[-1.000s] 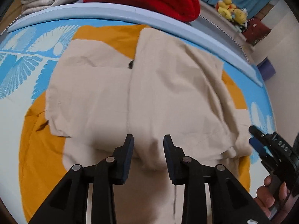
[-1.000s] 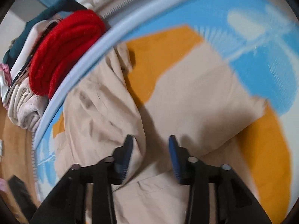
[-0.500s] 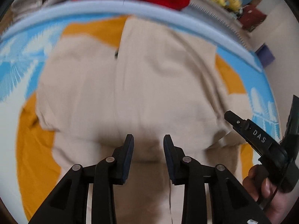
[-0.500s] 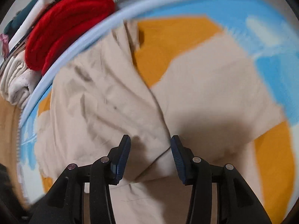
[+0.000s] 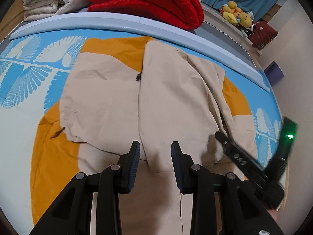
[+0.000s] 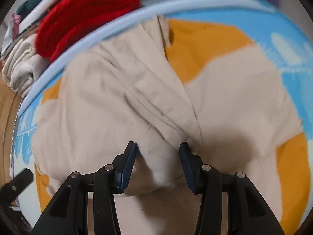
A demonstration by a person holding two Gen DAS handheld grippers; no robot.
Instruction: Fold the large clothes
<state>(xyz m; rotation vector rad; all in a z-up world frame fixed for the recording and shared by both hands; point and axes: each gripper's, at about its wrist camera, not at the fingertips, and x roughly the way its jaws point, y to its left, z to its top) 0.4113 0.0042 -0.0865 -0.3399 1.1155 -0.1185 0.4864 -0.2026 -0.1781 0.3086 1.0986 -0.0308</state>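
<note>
Red blanket (image 5: 148,0), plush toys (image 5: 236,15) beyond beige garment (image 5: 166,98); right tool (image 5: 234,152) alongside.

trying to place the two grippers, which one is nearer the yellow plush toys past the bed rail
Right. The right gripper lies on the same right-hand side as the yellow plush toys; the left gripper is over the beige garment, farther left.

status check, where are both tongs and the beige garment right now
Left tongs open, right tongs open, both low over the near fold edge. Beige garment partly folded on the mat, nothing gripped. Nothing in the way.
</note>
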